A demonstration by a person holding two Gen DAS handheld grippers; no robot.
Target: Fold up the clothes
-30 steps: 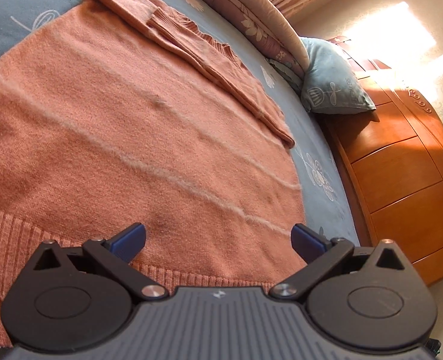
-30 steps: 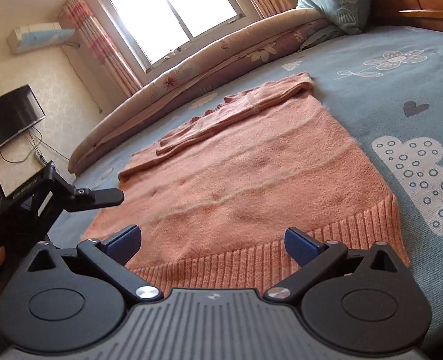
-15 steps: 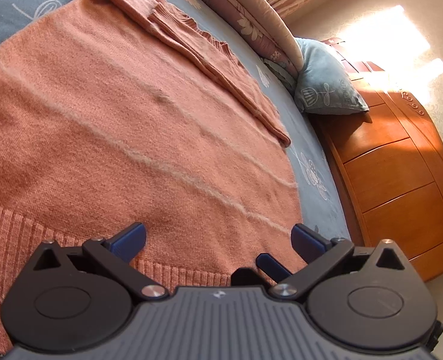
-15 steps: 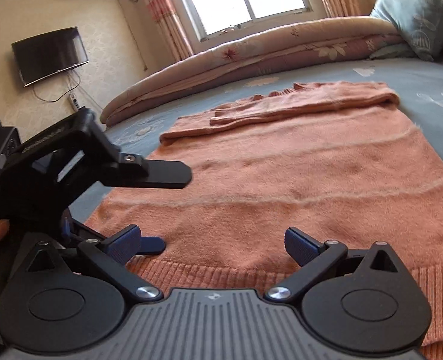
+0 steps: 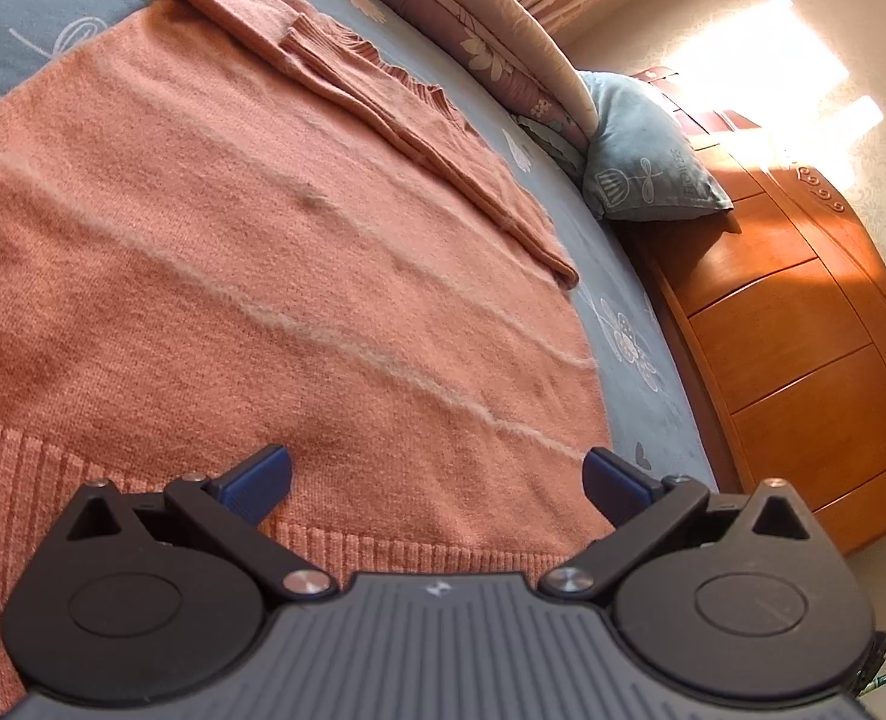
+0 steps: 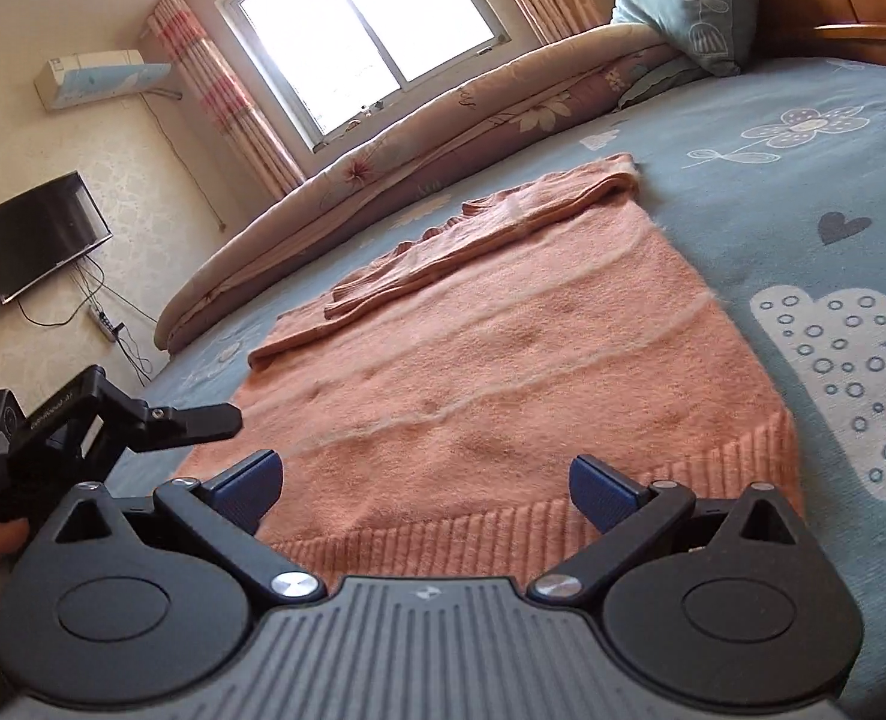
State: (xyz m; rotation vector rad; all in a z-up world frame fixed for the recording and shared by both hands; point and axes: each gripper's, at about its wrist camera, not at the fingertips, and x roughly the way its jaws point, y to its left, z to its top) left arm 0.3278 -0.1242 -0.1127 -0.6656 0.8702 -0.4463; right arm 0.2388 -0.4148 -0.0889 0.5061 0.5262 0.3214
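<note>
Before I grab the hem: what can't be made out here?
- Sweater hem, near edge: both wrist views, hidden behind each tool's body.
- Left tool: right wrist view, only one arm shows; its own view shows it open.
- Sweater's left side: left wrist view, cut off by the frame edge.

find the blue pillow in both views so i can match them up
Left wrist: the blue pillow sits upper right, against the wooden headboard.
Right wrist: the pillow is at the top right corner, past the sweater.
Shared landmark: the sweater's folded sleeves.
</note>
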